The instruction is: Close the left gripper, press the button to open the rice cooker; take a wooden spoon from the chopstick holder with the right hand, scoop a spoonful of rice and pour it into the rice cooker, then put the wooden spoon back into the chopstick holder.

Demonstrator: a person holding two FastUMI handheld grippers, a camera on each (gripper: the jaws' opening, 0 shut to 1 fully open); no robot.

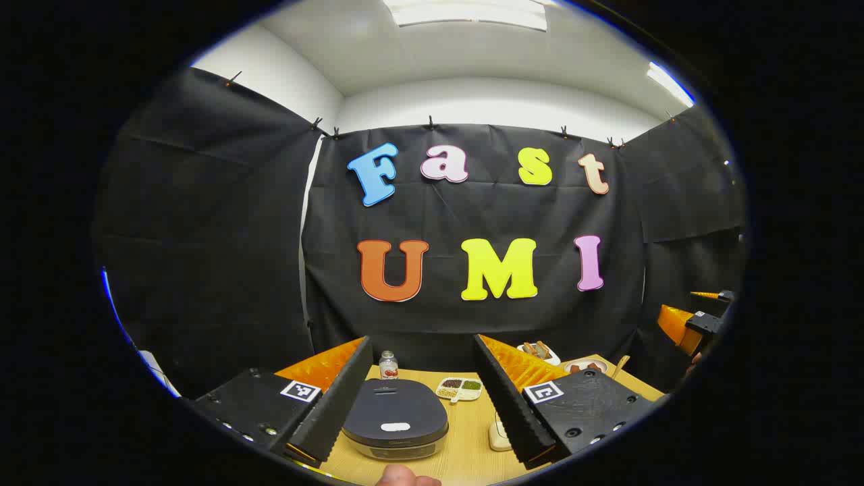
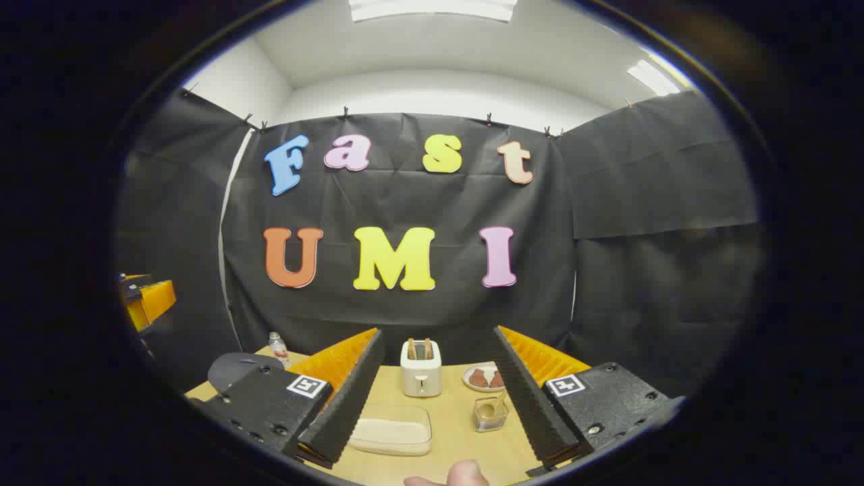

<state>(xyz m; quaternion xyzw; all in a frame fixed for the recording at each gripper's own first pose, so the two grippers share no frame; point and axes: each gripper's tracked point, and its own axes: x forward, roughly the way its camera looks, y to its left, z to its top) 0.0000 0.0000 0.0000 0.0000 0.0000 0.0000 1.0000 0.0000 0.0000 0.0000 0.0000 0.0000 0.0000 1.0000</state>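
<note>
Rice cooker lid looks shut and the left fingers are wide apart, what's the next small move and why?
Probably close the left gripper first. Its fingers stand wide open with the rice cooker between them, lid still down; closed fingers would give one tip to press the button.

Back of the light wooden table (image 1: 472, 449), there's a small clear bottle with a white cap and a red label (image 1: 387, 365) standing upright, and just right of it a white divided dish with dark, tan and green grains in its sections (image 1: 459, 389). Further right sit two small plates of brownish food (image 1: 540, 351), too blurry to tell what. Over on the other side a white two-slot toaster (image 2: 420, 368) stands near the black cloth wall (image 2: 641, 270), with a round plate of reddish-brown pieces (image 2: 481, 379) just beside it.
</note>
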